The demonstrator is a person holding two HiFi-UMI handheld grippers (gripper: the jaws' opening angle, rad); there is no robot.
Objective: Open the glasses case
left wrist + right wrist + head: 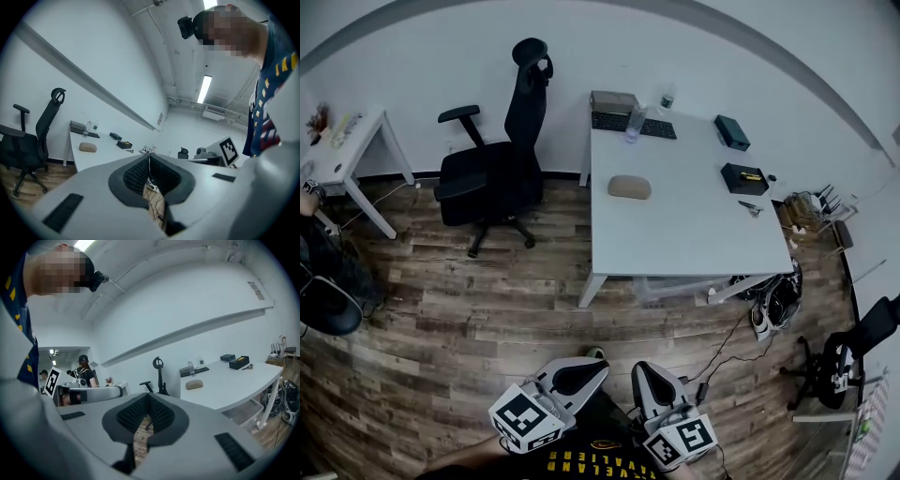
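At the far left of the head view a small white side table (358, 139) stands by the wall, and right of it a black office chair (499, 169) sits on the wood-plank floor (469, 319). Next comes the long white desk (684, 239). The glasses case (629, 187) lies on it, toward its left edge and in its far half. It is a tan, rounded shell, closed and lying flat, with bare tabletop all around it. Behind the case, at the wall end of the desk, are a grey box (614, 100), a clear bottle (634, 124) and a dark keyboard (661, 129). Two dark boxes (743, 177) lie further right, one nearer the wall than the other. Under the desk's right corner, cables (741, 342) trail across the floor. At the bottom of the view, well apart from the desk, both grippers are held close to the person's body and point toward the desk. The left gripper (598, 364) has its jaws pressed together with nothing between them; its own view shows only floor through the slot below the tips, and the case far off to the left of them. Just beside it, the right gripper (641, 370) is likewise closed and empty, and its view shows the case on the desk, far off to the right of its jaws. Neither gripper touches the case.
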